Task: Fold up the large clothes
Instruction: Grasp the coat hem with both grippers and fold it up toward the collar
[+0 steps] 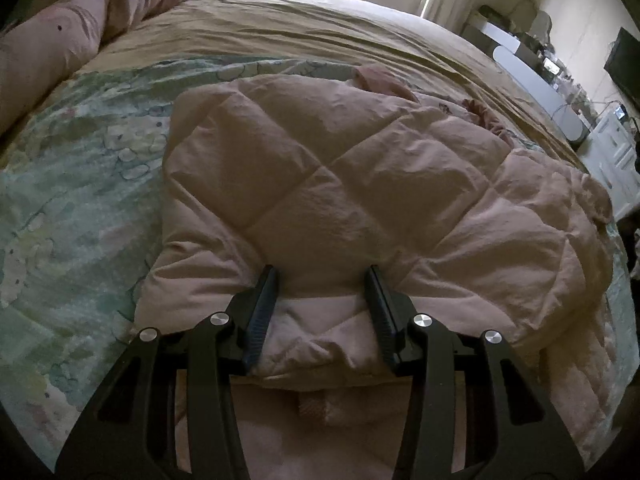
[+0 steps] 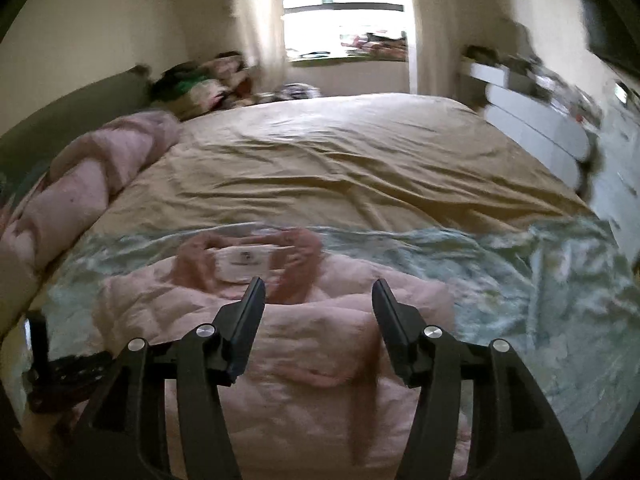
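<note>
While the pink quilted jacket lies spread on the bed, the left claw tilts down onto its near edge, and a thick fold of the padded cloth sits bunched between the two fingers, which press against it on both sides: the claw is clamped on the jacket. Ahead of this claw the jacket's folded body stretches away; to the claw's left is the pale green flowered blanket, and beyond that the tan sheet. A rolled pink quilt lies far off to the left.

The right claw hangs above the jacket with its fingers apart and nothing pinched between them; the picture is blurred. Just ahead of its tips lies the darker pink collar with a white label inside it. To this claw's right the green blanket runs on, and past it the tan sheet reaches toward a bright window.
</note>
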`<action>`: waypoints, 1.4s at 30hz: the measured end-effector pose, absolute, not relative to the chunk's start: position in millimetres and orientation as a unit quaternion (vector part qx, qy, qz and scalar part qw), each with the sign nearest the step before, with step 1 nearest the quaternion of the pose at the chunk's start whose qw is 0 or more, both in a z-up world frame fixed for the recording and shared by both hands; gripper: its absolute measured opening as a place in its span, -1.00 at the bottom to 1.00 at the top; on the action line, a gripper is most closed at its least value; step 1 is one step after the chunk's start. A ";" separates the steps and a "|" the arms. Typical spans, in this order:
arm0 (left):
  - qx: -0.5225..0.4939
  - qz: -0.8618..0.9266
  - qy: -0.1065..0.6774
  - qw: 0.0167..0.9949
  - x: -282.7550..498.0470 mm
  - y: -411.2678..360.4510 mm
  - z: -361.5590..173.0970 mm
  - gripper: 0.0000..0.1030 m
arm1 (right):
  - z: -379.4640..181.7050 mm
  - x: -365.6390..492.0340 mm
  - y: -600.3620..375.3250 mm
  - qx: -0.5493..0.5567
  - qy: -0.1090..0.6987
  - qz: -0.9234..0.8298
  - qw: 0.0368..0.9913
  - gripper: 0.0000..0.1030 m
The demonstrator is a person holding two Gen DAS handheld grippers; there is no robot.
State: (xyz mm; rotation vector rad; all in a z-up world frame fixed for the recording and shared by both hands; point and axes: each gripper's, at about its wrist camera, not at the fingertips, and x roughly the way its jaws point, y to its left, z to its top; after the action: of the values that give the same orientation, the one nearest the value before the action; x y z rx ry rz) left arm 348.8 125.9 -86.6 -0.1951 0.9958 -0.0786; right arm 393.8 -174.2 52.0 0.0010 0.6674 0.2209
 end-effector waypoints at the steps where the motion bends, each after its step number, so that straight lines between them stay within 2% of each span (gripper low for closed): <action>1: -0.095 -0.039 0.477 0.873 348.6 126.7 -86.9 -0.28 | 52.2 393.5 -162.6 -0.011 0.329 0.122 0.936 0.09; 7: -0.094 -0.040 0.476 0.873 348.8 127.7 -88.1 -0.28 | 24.8 404.0 -81.5 -0.085 0.379 0.200 0.899 0.14; 14: -0.095 -0.043 0.472 0.875 348.3 128.8 -88.7 -0.28 | -34.7 442.4 -40.0 -0.116 0.468 0.178 0.858 0.14; 17: -0.095 -0.045 0.472 0.875 348.5 129.4 -89.3 -0.28 | -62.5 454.5 -40.3 -0.095 0.503 0.175 0.841 0.28; 24: -0.107 -0.045 0.474 0.873 350.5 130.6 -93.7 -0.28 | -90.7 453.3 -33.7 -0.109 0.500 0.162 0.844 0.30; 29: -0.130 -0.047 0.462 0.876 339.0 137.0 -76.6 -0.23 | -56.2 438.9 -45.4 -0.076 0.486 0.199 0.847 0.25; 31: -0.130 -0.055 0.448 0.883 329.8 134.7 -63.5 0.06 | -31.4 419.3 -57.7 -0.070 0.454 0.207 0.864 0.27; 35: -0.116 -0.071 0.443 0.886 319.3 118.1 -54.4 0.10 | -14.5 384.9 -73.2 -0.067 0.429 0.217 0.874 0.27; 42: -0.094 -0.068 0.469 0.876 322.9 107.4 -78.2 0.16 | -29.7 361.6 -85.3 -0.066 0.436 0.201 0.874 0.27</action>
State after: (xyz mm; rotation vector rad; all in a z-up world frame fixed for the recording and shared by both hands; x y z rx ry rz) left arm 322.9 107.4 -78.2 -0.1966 0.9788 -0.1422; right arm 361.6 -85.3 -29.7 -0.1387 0.9108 0.4207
